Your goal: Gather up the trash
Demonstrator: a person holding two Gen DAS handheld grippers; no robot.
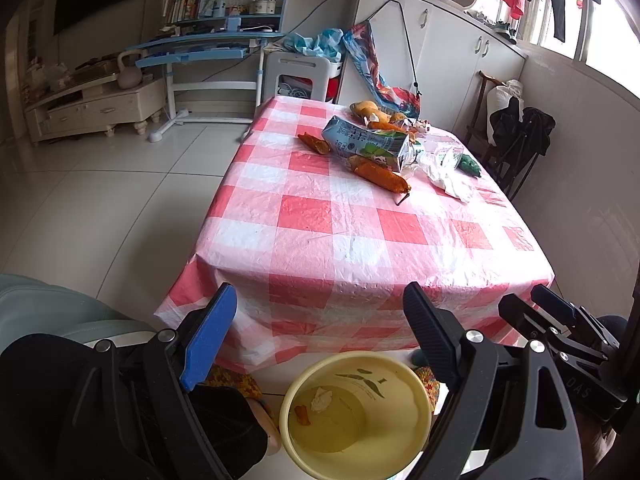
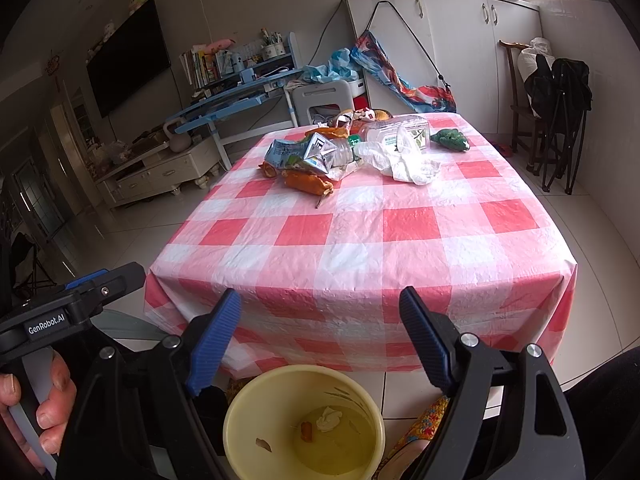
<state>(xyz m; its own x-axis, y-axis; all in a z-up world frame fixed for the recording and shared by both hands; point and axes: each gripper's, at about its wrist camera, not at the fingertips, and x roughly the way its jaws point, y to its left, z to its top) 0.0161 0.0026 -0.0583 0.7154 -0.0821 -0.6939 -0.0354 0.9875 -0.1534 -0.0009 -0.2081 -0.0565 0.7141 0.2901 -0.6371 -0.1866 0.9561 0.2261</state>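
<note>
A pile of trash lies at the far end of the red-and-white checked table (image 1: 320,216) (image 2: 360,232): a crushed milk carton (image 1: 366,142) (image 2: 298,152), orange peel pieces (image 1: 382,174) (image 2: 306,182), a crumpled white tissue (image 1: 450,180) (image 2: 404,162), a clear plastic bottle (image 2: 396,130) and a green scrap (image 1: 470,165) (image 2: 452,139). A yellow bin (image 1: 356,412) (image 2: 304,424) stands on the floor below the near table edge, with a few scraps inside. My left gripper (image 1: 320,340) and right gripper (image 2: 320,340) both hang open above the bin, holding nothing.
A blue desk (image 1: 200,48) with books, a low TV cabinet (image 1: 96,108), a white stool (image 1: 300,76) and white cupboards (image 1: 452,48) stand beyond the table. A chair with dark bags (image 2: 556,92) is at the right. White tiled floor lies to the left.
</note>
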